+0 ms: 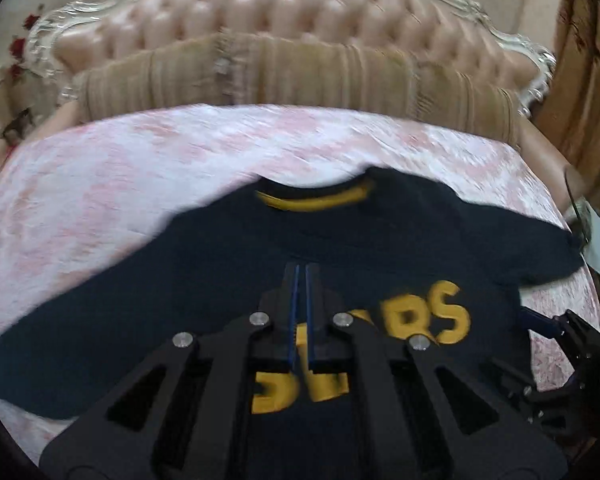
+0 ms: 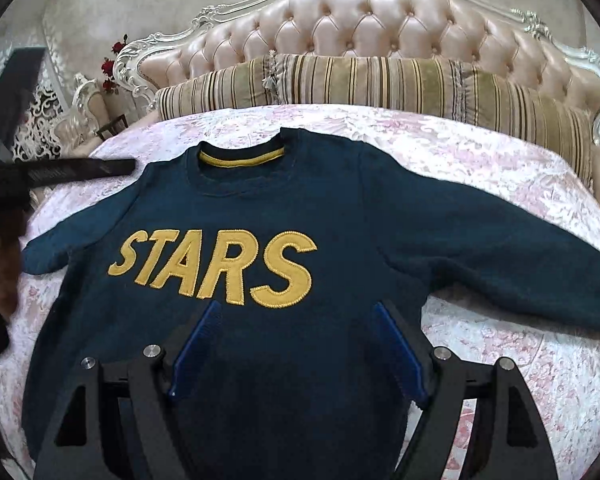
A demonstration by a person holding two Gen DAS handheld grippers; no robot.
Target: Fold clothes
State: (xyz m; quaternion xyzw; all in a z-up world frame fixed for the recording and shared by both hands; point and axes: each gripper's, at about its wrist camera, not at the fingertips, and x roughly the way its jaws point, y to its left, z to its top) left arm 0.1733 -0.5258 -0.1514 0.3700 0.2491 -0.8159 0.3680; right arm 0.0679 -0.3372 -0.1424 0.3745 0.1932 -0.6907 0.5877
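Right wrist view: the sweatshirt lies flat and face up on the bed, collar far, hem near, both sleeves spread out to the sides, which looks like the starting layout for a fold.
Why it lies so: spread smooth, the seams and sleeve lines are easy to reach and fold over the body.
Right claw: jaws wide apart over the lower chest, nothing between the blue pads; likely poised to take a hold.
Left claw: jaws pressed together with no cloth in them, above the lettering; the blurred left wrist view fits a claw on the move.
Sweatshirt material: dark navy knit, soft and thick, ribbed collar with a mustard inner band.
Lettering: mustard felt-like applique with stitched edges.
Bedspread: pale pink and white, crushed, mottled pile.
Far side: striped bolster against a tufted, glossy pink headboard with a carved silver-white frame.
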